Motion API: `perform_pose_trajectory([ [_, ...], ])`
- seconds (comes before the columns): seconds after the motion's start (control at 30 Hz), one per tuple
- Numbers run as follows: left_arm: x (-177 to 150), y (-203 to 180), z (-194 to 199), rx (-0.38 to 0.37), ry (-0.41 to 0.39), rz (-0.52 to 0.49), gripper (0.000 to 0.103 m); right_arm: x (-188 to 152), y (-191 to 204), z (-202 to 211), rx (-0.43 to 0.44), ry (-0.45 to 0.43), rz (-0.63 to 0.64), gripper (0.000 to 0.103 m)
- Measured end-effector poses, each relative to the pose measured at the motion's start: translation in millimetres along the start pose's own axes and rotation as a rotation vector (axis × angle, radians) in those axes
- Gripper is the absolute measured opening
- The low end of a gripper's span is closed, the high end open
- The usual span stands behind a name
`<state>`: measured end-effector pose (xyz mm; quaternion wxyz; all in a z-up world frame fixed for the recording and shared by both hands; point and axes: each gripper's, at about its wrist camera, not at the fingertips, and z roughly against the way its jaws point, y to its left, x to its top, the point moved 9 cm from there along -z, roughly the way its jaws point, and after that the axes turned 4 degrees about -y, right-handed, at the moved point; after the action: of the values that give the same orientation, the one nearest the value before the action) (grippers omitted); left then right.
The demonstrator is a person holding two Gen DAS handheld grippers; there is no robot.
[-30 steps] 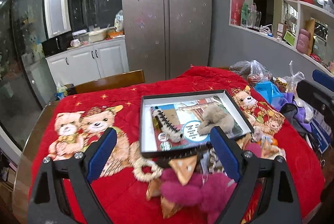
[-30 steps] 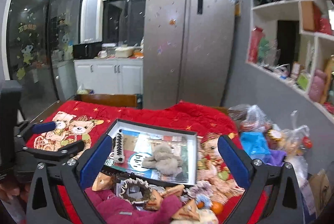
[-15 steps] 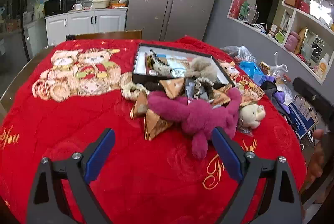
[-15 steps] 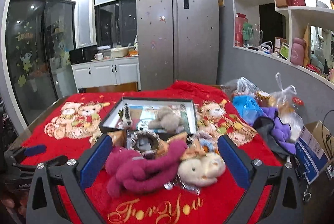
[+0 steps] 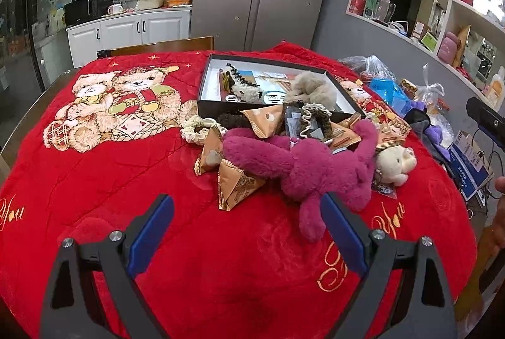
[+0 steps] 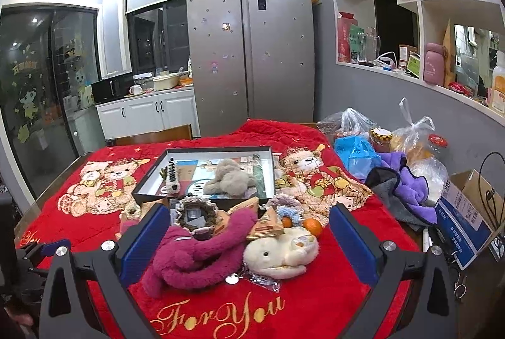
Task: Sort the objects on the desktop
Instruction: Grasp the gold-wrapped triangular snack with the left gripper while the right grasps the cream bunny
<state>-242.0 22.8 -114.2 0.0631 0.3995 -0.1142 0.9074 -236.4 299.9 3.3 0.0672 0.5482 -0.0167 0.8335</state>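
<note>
Both claws, my left claw (image 5: 246, 231) and right claw (image 6: 249, 241), gape empty; the pink plush (image 5: 303, 162) looks soft and light, best pinched at its thick middle.

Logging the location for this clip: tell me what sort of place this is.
Most likely a home kitchen and dining area: a tall steel fridge, white cabinets under a worktop, and a table under a red blanket strewn with toys.
</note>
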Motion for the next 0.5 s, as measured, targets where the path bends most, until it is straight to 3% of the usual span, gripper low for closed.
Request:
perform_pose_trajectory([
  [0.5, -6, 10, -48, 0.02, 0.059, -0.032, 0.095, -52, -38, -58, -0.024, 0.137, -0.05, 0.103],
])
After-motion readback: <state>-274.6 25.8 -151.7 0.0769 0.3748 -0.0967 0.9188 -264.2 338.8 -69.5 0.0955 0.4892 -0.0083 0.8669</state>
